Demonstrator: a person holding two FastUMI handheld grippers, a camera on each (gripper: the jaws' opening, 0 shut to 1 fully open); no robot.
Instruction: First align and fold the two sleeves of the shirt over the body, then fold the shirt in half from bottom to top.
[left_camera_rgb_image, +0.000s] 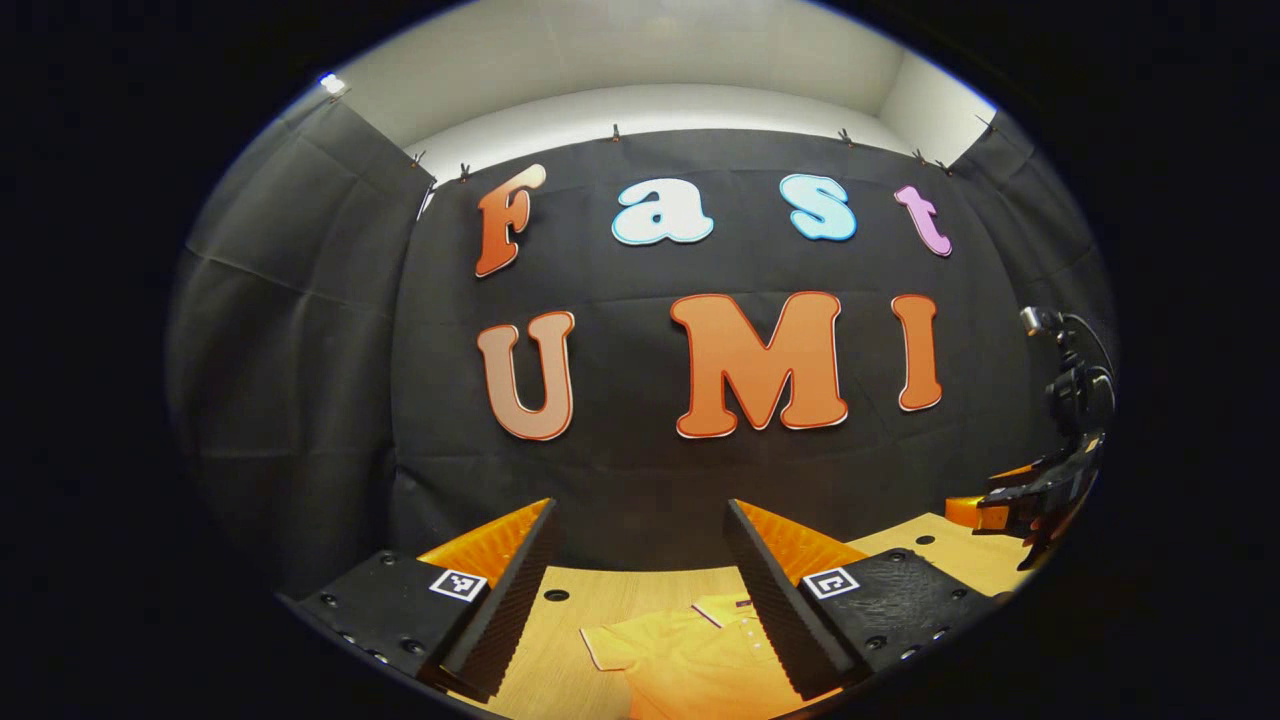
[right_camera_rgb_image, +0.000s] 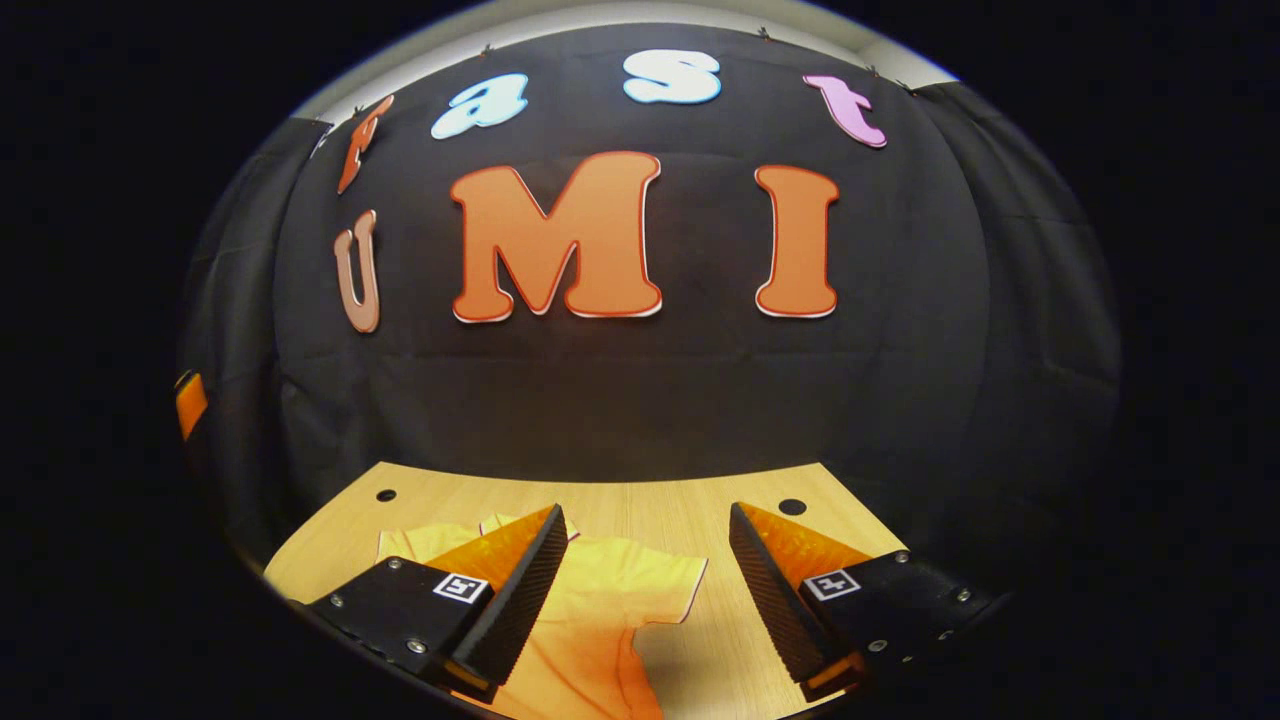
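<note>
while i look along the left gripper (left_camera_rgb_image: 640, 590), i see its two fingers spread wide with nothing between them, and the shirt (left_camera_rgb_image: 690, 655) lies on the wooden table (left_camera_rgb_image: 600, 590) below and a little ahead of them. the shirt is flat, with its collar (left_camera_rgb_image: 725, 608) pointing to the far edge and one short sleeve (left_camera_rgb_image: 612, 645) spread out to the side. the gripper is above the cloth and, as far as i can tell, does not touch it.

in the right gripper view, the right gripper (right_camera_rgb_image: 645, 580) is also wide apart and holds nothing. here the shirt (right_camera_rgb_image: 600, 600) lies under its left finger and in the gap, and the other short sleeve (right_camera_rgb_image: 670, 580) reaches toward the middle. the table (right_camera_rgb_image: 700, 500) shows two small dark holes near the back.

the left gripper view gives me also the other gripper (left_camera_rgb_image: 1040, 490) far at the right side, above the table edge; i cannot tell its opening from there.

both grippers point almost level toward the black wall, tilted slightly down.
</note>
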